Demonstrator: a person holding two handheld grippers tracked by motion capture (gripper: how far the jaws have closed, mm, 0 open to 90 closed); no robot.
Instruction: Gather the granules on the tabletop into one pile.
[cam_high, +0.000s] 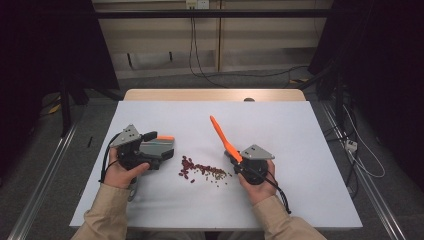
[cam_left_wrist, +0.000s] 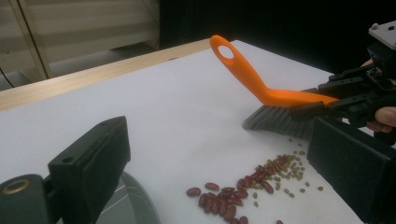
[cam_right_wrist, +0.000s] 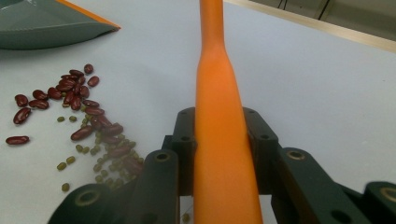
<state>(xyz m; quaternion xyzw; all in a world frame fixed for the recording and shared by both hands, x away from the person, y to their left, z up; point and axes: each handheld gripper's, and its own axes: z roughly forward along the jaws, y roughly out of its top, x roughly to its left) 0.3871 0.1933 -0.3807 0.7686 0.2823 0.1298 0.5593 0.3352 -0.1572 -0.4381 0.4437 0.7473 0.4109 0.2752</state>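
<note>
An orange hand brush (cam_high: 221, 134) with grey bristles (cam_left_wrist: 275, 119) is clamped at its handle in my right gripper (cam_high: 235, 159), and the handle (cam_right_wrist: 219, 140) runs up between the black jaws. The bristles rest low at the table, just right of a small pile of red beans and small green beans (cam_high: 200, 170). The same beans (cam_left_wrist: 243, 186) lie between the two tools. My left gripper (cam_high: 154, 149) holds a grey dustpan (cam_high: 160, 146) with an orange lip, its jaws wide on either side of it. The dustpan mouth (cam_right_wrist: 51, 23) faces the beans.
A white sheet (cam_high: 300, 130) covers the table, with a wooden strip (cam_high: 215, 95) along the far edge. Cables hang on the wall behind and lie on the floor at the right (cam_high: 360, 155). A metal rail (cam_high: 45, 185) runs along the left.
</note>
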